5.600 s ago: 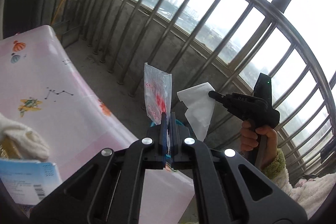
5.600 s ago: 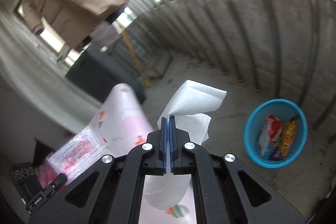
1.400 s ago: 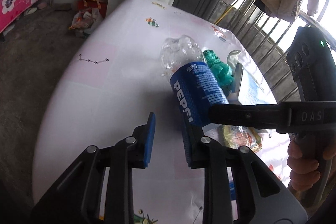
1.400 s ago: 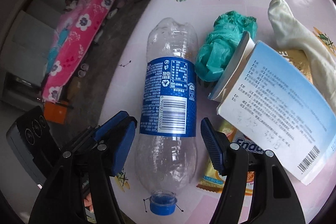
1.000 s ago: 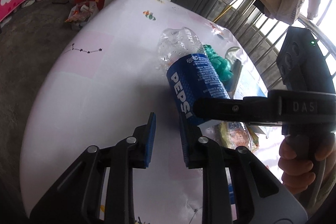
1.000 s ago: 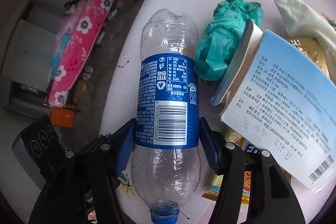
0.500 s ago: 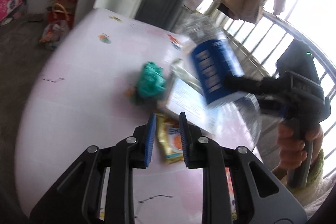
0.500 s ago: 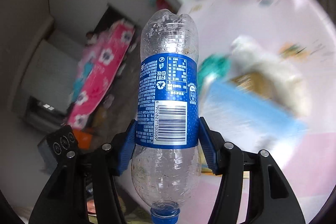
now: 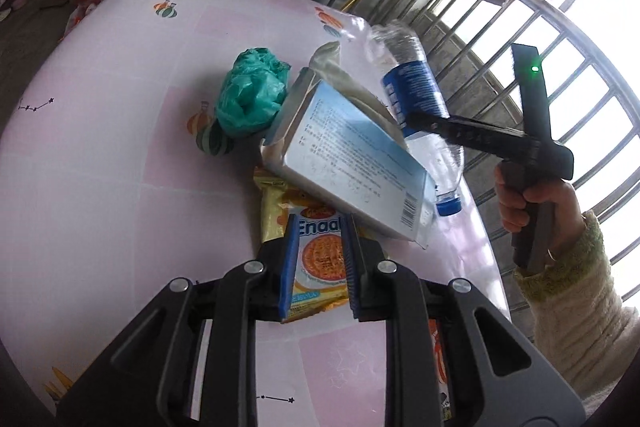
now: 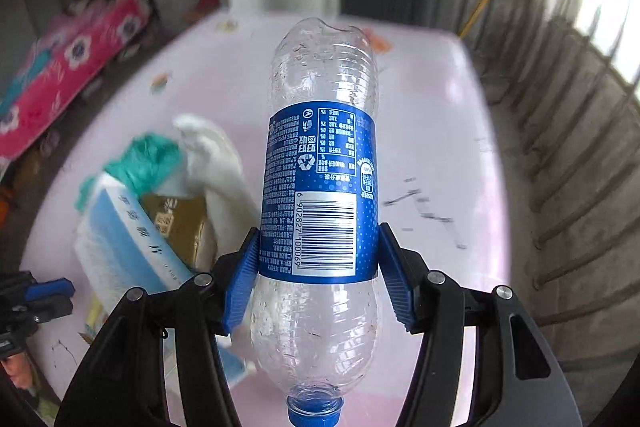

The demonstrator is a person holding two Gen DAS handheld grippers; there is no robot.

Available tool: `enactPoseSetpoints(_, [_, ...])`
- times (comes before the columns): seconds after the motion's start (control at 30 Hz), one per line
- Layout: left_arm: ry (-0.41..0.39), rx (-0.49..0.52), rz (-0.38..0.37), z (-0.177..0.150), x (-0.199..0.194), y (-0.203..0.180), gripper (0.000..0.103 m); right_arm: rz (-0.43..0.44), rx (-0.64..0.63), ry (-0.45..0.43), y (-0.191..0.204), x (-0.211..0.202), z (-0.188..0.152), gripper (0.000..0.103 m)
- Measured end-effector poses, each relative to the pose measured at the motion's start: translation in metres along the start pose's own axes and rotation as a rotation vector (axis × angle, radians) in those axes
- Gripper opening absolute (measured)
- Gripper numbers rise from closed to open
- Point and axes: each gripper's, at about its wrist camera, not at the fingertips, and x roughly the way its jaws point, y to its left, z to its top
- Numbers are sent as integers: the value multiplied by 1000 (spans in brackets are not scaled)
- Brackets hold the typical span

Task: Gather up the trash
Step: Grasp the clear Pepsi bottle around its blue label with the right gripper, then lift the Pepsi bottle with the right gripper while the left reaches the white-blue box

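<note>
Daylight from railing side; right view motion-blurred; fisheye edges.

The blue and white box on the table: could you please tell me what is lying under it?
The blue and white box lies on a gold snack packet and the biscuit packet. A whitish cloth emerges behind. Anything else beneath is covered.

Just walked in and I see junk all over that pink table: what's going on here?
A person is clearing trash with two handheld grippers. The right gripper is clamped on an empty plastic bottle, held clear of the pink table. The left gripper is open and empty above a biscuit wrapper. A blue-and-white box, a green plastic bag and a white glove lie on the table.
</note>
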Motion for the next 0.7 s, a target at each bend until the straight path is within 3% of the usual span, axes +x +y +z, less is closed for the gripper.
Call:
enactPoseSetpoints(0.17, [14, -41, 17, 1, 5, 17, 17, 74, -33, 64, 28, -1, -14, 56])
enactPoseSetpoints(0.33, [7, -69, 32, 0, -6, 40, 16, 206, -33, 110, 72, -21, -56, 56])
enactPoseSetpoints(0.43, [7, -64, 48, -3, -19, 54, 14, 242, -15, 115, 93, -36, -85, 56])
enactPoseSetpoints(0.53, [11, -67, 58, -6, -32, 67, 14, 377, 62, 133, 106, -46, -112, 56])
enactPoseSetpoints(0.7, [12, -48, 64, -7, -42, 72, 15, 393, 98, 115, 123, -53, -130, 56])
